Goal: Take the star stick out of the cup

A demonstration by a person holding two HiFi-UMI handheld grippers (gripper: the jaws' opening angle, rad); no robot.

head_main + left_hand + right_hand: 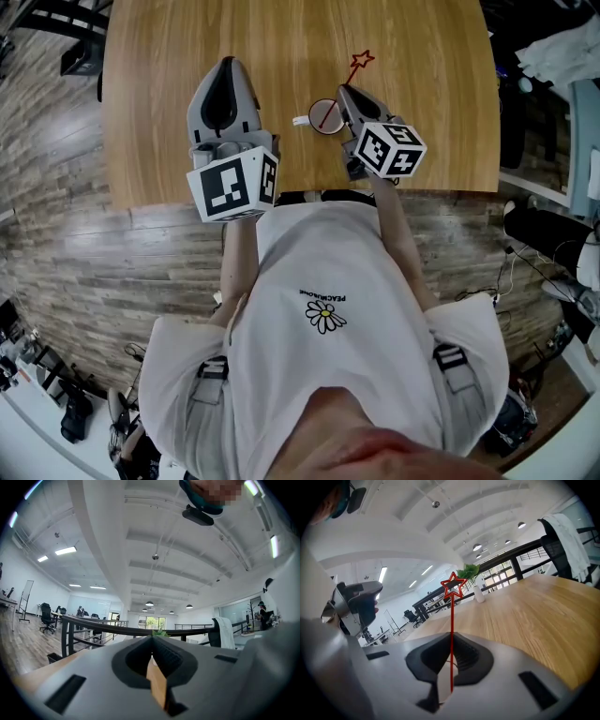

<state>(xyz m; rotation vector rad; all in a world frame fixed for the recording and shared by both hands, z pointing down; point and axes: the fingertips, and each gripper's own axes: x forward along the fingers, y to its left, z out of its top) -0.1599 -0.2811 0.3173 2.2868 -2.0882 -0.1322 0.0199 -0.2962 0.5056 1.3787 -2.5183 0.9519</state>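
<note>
A white cup [323, 114] stands on the wooden table [169, 84], its handle to the left. The red star stick [356, 67] leans up and to the right out of it. My right gripper [345, 92] sits just right of the cup, over its rim. In the right gripper view the stick [451, 620] runs straight up between the jaws, and my right gripper [451, 638] is shut on it; the star [453, 586] stands above the tips. My left gripper [226, 63] hovers left of the cup, and in its own view it [151, 641] is shut on nothing.
The table's near edge [309, 195] lies just in front of my body. A small plant in a white vase [474, 587] stands at the far end of the table top. A chair with a white cloth [565, 531] is at the right. The floor around is wood.
</note>
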